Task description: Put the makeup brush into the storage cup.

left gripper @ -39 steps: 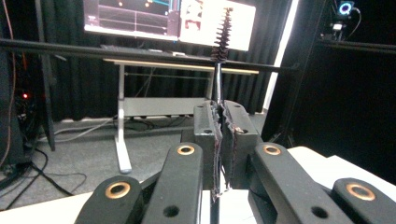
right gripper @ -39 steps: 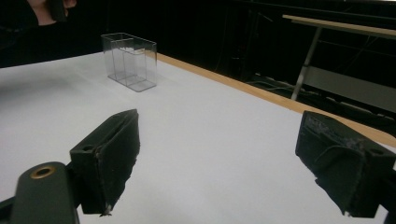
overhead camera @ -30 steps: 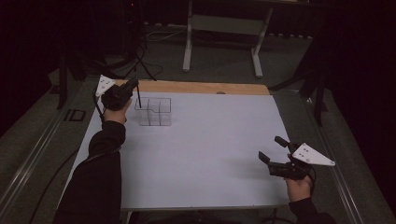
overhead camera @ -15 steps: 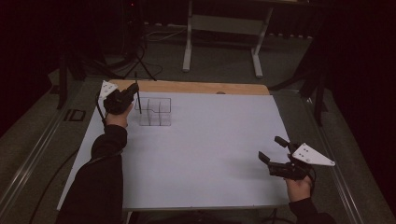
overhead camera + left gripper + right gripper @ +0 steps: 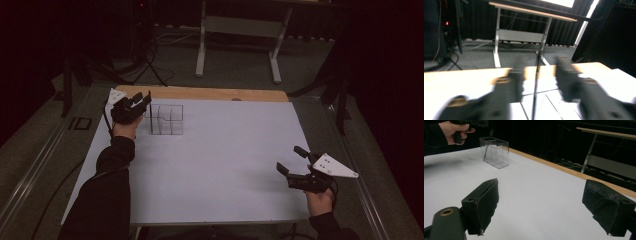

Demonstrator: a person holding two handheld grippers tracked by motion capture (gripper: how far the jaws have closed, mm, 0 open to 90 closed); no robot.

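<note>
the right gripper (image 5: 294,160) rests spread wide and empty on the near counter (image 5: 220,165). far across from it, the left gripper (image 5: 141,101), jaws parted, straddles the clear box's (image 5: 166,120) wall; it should likely centre that wall before closing.

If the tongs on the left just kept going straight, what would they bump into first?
Probably the clear plastic box. The left tongs have its thin near wall standing upright between the two open jaws, though the blur makes depth hard to judge.
</note>
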